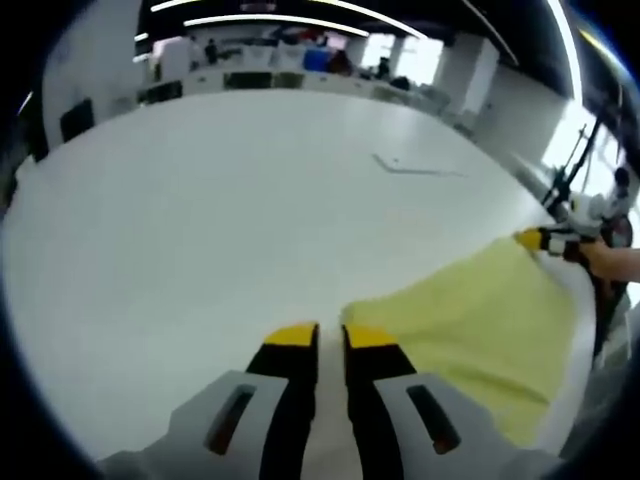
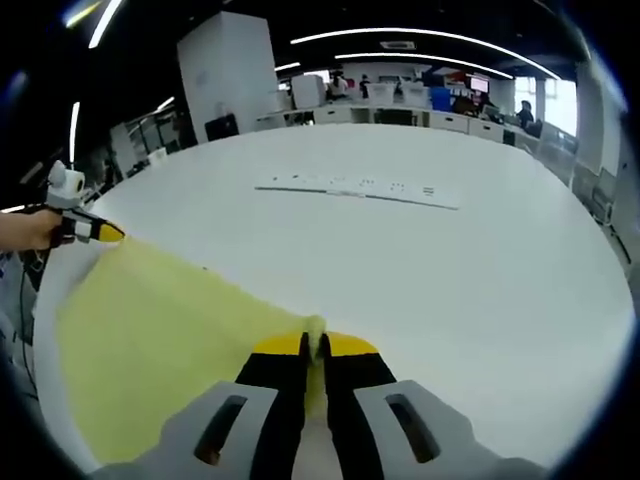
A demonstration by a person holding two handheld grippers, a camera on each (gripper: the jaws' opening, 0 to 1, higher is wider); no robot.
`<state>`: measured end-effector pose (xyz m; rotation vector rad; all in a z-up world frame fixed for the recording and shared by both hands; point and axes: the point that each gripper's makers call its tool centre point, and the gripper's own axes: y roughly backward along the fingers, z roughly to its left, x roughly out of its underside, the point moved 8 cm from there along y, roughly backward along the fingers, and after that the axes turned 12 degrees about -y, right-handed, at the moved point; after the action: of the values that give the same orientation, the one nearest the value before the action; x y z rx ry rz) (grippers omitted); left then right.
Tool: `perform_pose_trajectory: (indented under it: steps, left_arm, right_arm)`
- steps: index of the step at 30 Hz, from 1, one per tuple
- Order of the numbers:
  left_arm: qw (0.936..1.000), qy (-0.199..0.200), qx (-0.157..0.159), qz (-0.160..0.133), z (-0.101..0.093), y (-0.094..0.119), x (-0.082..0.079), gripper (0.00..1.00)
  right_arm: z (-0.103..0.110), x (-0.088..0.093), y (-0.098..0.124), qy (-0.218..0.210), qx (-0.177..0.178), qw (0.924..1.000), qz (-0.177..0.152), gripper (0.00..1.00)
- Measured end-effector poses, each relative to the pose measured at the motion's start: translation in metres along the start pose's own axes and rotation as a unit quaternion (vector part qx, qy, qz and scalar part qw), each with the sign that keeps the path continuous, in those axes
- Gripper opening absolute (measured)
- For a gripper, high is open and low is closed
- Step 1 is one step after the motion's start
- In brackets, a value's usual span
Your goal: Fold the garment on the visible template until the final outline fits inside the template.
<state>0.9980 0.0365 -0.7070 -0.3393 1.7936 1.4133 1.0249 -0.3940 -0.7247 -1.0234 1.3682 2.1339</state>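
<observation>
Garment: pale yellow cloth [image 2: 170, 330] spread on the white table [image 2: 450, 290], stretched between the two claws; in the left gripper view it [image 1: 470, 330] lies to the right of that claw's jaws.
Right claw: right gripper [image 2: 314, 348] has its yellow-tipped jaws pressed together on a corner of the yellow cloth, a small tuft of fabric standing up between the tips.
Left claw: left gripper [image 1: 332, 340] sits at the cloth's near corner, jaws close with a narrow gap; whether fabric is pinched there cannot be told from its own view. In the right gripper view it [image 2: 100, 232] shows far left, held by a hand [image 2: 30, 228], its tip touching the cloth's far corner.
Other claw seen from left: right gripper [image 1: 545, 240] at the cloth's far right corner, with a hand [image 1: 615, 260] behind it.
Template: faint line markings [image 2: 360, 190] on the table, well ahead of the right claw and apart from the cloth; a thin mark [image 1: 410, 168] shows ahead of the left claw.
Background: desks and ceiling light strips [image 2: 420, 38] beyond the table.
</observation>
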Motion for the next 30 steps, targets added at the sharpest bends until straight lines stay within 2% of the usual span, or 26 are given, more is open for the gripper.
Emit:
perform_pose_trajectory:
  steps: [15, 19, 24, 30]
  left_arm:
    - [0.9999, 0.006, 0.005, -0.011, -0.005, 0.006, 0.002, 0.08]
    - [0.9998, 0.01, 0.008, -0.013, -0.008, 0.01, 0.003, 0.1]
    - [0.9997, 0.009, 0.012, -0.017, -0.011, 0.016, 0.004, 0.12]
    - [0.9996, 0.013, 0.014, -0.02, -0.013, 0.021, 0.007, 0.19]
  right_arm:
    - [-0.009, -0.005, 0.006, 0.009, 0.038, 0.9991, -0.013, 0.14]
    - [-0.012, -0.006, 0.011, -0.003, 0.043, 0.9987, -0.027, 0.17]
    - [-0.011, -0.005, 0.019, -0.002, 0.037, 0.9987, -0.034, 0.21]
    - [-0.008, -0.007, 0.023, -0.01, 0.022, 0.9982, -0.054, 0.34]
